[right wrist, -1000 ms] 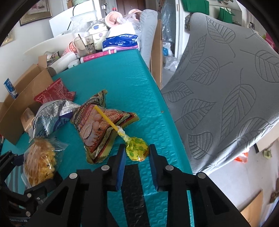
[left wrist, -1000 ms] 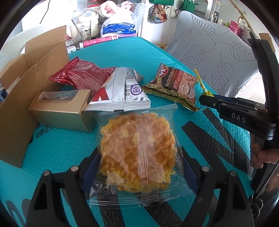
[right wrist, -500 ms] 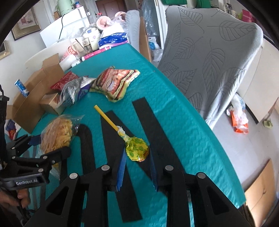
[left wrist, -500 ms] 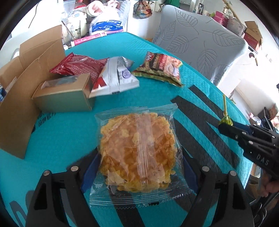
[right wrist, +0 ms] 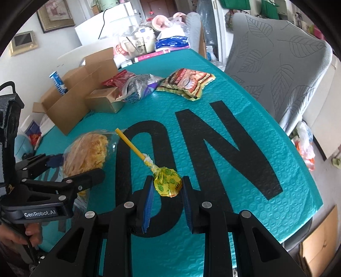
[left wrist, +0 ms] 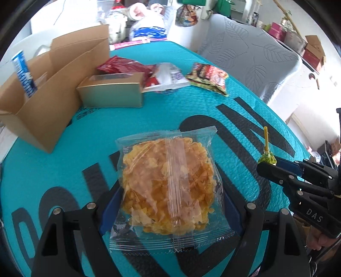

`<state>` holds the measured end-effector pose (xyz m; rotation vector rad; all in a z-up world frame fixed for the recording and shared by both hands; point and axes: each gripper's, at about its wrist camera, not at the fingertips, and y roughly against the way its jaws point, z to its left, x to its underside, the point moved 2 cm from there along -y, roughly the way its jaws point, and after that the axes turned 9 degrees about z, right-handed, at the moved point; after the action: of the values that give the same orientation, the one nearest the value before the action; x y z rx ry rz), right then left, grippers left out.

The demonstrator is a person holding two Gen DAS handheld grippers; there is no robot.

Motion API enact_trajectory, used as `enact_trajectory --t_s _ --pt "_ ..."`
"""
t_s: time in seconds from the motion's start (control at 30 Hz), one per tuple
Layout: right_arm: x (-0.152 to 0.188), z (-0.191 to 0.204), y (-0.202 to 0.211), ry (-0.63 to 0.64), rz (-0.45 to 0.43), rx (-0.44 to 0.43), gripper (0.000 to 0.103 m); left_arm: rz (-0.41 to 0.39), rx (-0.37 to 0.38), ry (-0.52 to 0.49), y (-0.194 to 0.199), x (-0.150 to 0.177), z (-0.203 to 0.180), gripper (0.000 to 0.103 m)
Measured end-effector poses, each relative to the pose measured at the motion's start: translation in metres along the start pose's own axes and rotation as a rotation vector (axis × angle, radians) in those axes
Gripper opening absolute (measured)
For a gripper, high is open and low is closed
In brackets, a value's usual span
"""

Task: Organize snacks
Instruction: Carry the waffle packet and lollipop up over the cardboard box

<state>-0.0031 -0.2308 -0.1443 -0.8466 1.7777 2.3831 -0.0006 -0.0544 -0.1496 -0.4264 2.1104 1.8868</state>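
Above teal table [right wrist: 245, 149], left tongs [left wrist: 168, 213] grip cracker packet [left wrist: 168, 183], right tongs [right wrist: 167, 191] clamp lollipop [right wrist: 167, 184].

A teal bubble-textured table cover [right wrist: 245, 149] bears big black letters. Beside it stands a grey leaf-patterned chair [right wrist: 283, 70] (its back towards the table), and framed pictures [right wrist: 55, 15] hang on the wall.

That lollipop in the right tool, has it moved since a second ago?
Yes. The lollipop, clamped in the right tool, has been carried away from the peanut packet toward the table's near edge.
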Motion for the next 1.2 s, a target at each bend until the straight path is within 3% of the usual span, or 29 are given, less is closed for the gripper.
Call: enact_trajectory --t_s 0.2,0.57,0.9,1.2 --pt "-0.006 0.01 -0.009 0.036 0.003 -0.059 0.025 0.014 -0.03 0.047 0.0 -0.002 0.012 0.083" --pt "-0.023 0.01 -0.027 0.066 0.024 -0.122 0.025 0.023 -0.004 0.086 -0.002 -0.012 0.016 0.082" --pt "-0.05 0.033 -0.028 0.143 0.016 -0.168 0.025 -0.062 0.005 0.129 0.03 -0.029 0.031 0.082" --pt "-0.091 0.067 -0.008 0.226 -0.057 -0.184 0.025 -0.178 -0.031 0.176 0.078 -0.044 0.06 0.082"
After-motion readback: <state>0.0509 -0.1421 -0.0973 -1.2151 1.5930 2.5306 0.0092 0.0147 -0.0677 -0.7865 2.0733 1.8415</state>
